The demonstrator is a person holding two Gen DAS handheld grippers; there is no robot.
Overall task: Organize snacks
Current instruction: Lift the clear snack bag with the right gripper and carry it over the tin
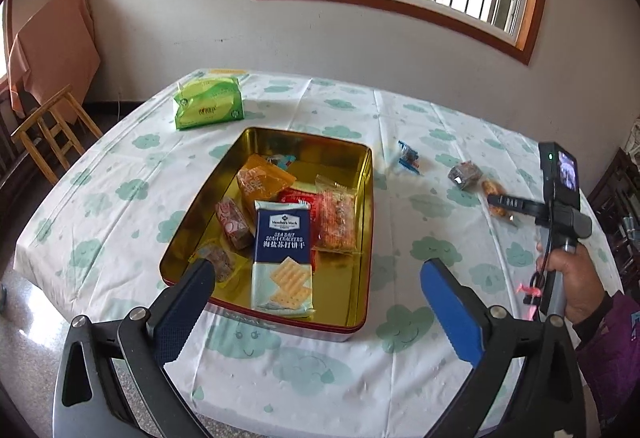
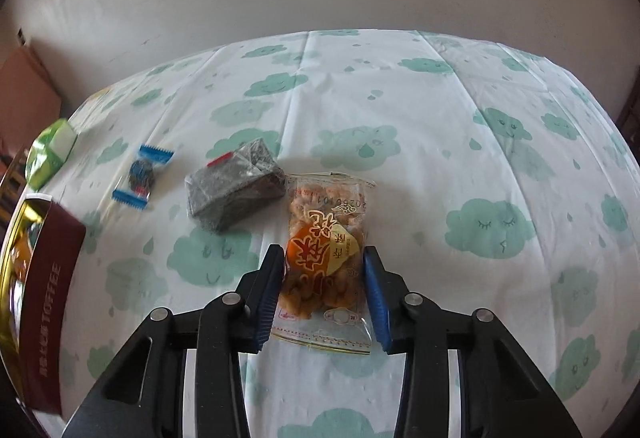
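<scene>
**Right jaws flank an orange snack packet; left jaws wide over the tin**

The right gripper point(image 2: 324, 294) sits low on the tabletop point(image 2: 440, 141) with its jaws set narrow around an orange snack packet point(image 2: 326, 250). The left pad looks pressed to the packet's edge, the right pad is at or just off the other edge — whether it truly pinches cannot be told. The packet lies flat on the cloud-print cloth, its far end reaching out past the fingertips.

Just ahead and left of those jaws lies a grey wrapped block point(image 2: 234, 193), touching or almost touching the packet's far corner. Further left is a small blue-ended candy point(image 2: 142, 175), and beyond it, at the picture's edge, a green pack point(image 2: 50, 151). The corner of the tin point(image 2: 48, 286), maroon outside and gold inside, stands well to the left.

The left gripper point(image 1: 316, 298) hangs above the near edge of the tin point(image 1: 362, 205) with its jaws wide and nothing between them. Straight ahead of them, inside the tin, a blue cracker pack point(image 1: 283, 258) leans on other wrapped snacks — an orange bag point(image 1: 262, 179), a clear packet of reddish biscuits point(image 1: 335, 217) and a pink wrapped bar point(image 1: 233, 224). To the right, a hand point(image 1: 572, 278) holds the other gripper's handle.
</scene>
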